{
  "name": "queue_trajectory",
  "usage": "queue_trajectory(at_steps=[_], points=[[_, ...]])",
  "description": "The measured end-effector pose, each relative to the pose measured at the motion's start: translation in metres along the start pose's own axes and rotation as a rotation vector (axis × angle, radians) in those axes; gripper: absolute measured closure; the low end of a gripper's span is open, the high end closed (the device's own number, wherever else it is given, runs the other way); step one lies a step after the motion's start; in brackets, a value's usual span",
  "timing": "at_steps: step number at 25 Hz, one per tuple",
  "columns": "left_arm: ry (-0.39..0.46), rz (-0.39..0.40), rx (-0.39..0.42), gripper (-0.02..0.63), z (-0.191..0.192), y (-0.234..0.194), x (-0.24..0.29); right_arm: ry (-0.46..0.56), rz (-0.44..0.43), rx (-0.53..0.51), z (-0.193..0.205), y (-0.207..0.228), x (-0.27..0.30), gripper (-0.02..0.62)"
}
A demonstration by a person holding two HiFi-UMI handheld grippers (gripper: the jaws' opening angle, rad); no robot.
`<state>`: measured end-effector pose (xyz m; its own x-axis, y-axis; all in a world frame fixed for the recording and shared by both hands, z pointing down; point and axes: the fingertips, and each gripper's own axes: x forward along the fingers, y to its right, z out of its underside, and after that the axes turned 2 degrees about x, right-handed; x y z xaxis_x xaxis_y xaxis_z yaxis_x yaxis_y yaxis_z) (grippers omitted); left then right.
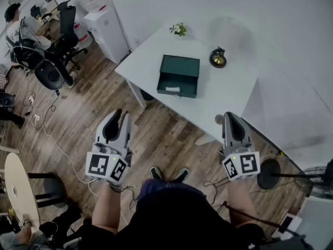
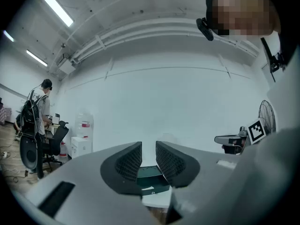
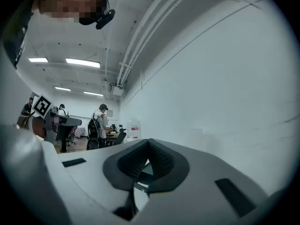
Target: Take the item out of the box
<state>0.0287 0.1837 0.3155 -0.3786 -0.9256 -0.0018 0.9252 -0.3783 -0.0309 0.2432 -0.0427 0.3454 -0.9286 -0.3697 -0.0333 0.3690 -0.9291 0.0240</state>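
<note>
So, pre-approach: we're standing back from the table (image 1: 229, 100), nothing touched yet. The box (image 1: 179, 75), dark green, sits near the middle of the white tabletop, well apart from both tools. A small plant (image 1: 178, 29) is at the far corner and a dark, brass-coloured bell (image 1: 218, 59) is just right of the box. We can't see the item from any view. The box looks shut, with a pale tag on its near face, and we can't tell whether it opens by lid or by drawer.

Tools:
- left gripper (image 1: 118, 113): jaws a narrow gap apart, nothing between them. In its own view (image 2: 148, 146) the box (image 2: 151, 176) shows through the gap, far off.
- right gripper (image 1: 229, 114): jaws closed tip to tip, holding nothing (image 3: 148, 142).

Pose: both held low in front of the body over the wood floor (image 1: 156, 134), forearms roughly parallel, jaws pointing forward toward the table and tilted slightly up. The left sits a bit further out to the side than the right.

Next, as we judge it: step up to the table edge, open the right jaws, bring both tools over the box. Likely one steadies the box body while the other works the lid or front. We need a closer look at the opening before committing. Risk: the box skids on the smooth tabletop if pushed unbraced, and the bell is close on that side.
</note>
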Motion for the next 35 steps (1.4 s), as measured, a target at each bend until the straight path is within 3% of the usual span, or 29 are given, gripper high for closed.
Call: queue_trajectory(at_steps=[11,16,22,28,35], points=[[-0.013,-0.011,0.024,0.522,0.000,-0.012,0.004,0.025,-0.015,0.024,-0.003,-0.004,0.011,0.589],[-0.034,-0.048,0.042,0.525,0.010,-0.019,0.012,0.033,-0.042,0.030,-0.004,0.007,0.019,0.549],[-0.052,-0.046,0.073,0.526,0.020,-0.045,0.039,0.040,-0.042,0.006,-0.004,0.015,0.047,0.548],[-0.081,0.034,0.067,0.526,0.034,-0.090,0.080,0.004,-0.002,-0.011,0.005,0.001,0.101,0.548],[-0.113,0.152,0.036,0.526,0.058,-0.165,0.132,-0.036,0.100,-0.011,0.016,-0.029,0.169,0.548]])
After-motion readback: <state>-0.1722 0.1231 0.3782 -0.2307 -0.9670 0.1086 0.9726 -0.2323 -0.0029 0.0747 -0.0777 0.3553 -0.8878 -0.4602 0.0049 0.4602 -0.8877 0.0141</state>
